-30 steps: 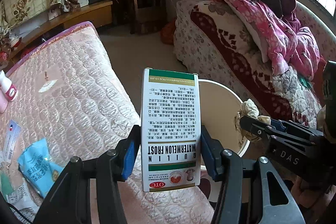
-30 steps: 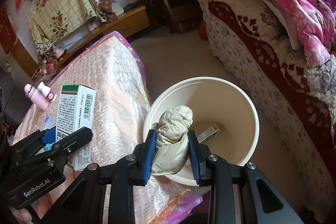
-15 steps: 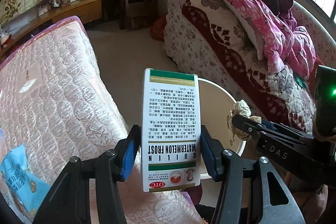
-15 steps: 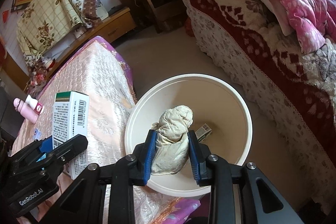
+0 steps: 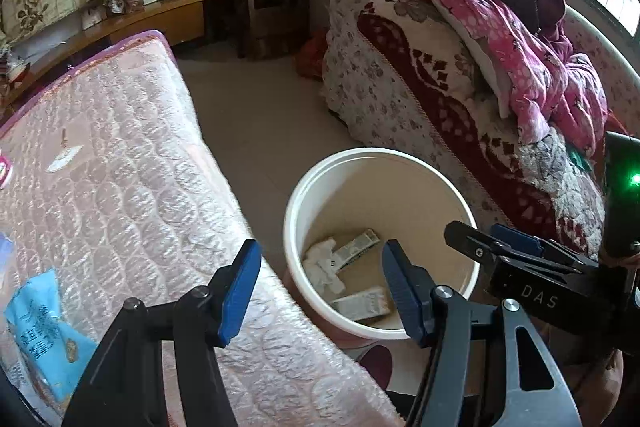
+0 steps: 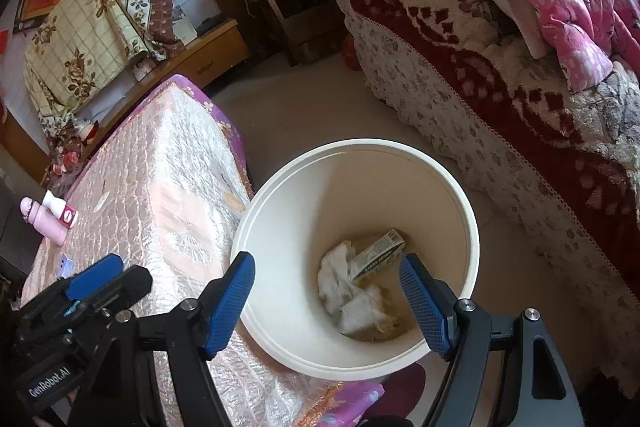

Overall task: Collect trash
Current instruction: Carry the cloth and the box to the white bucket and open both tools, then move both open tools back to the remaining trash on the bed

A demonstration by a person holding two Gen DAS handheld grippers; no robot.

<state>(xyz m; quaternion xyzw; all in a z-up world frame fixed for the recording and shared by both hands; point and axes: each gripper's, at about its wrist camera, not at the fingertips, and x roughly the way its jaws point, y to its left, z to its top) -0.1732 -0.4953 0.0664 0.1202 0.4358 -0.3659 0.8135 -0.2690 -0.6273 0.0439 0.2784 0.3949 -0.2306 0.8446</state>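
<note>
Spreading wide over the bucket (image 6: 460, 203), the jaws of both the left gripper (image 5: 320, 285) and the right gripper (image 6: 328, 301) are held empty; the box (image 5: 362, 303) and the crumpled tissue (image 6: 348, 291) are seen lying inside, beside the bed (image 5: 120, 187).

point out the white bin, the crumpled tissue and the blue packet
white bin (image 6: 280, 187), right wrist view, far left rim
crumpled tissue (image 6: 340, 283), right wrist view, its middle
blue packet (image 5: 40, 331), left wrist view, printed face
</note>
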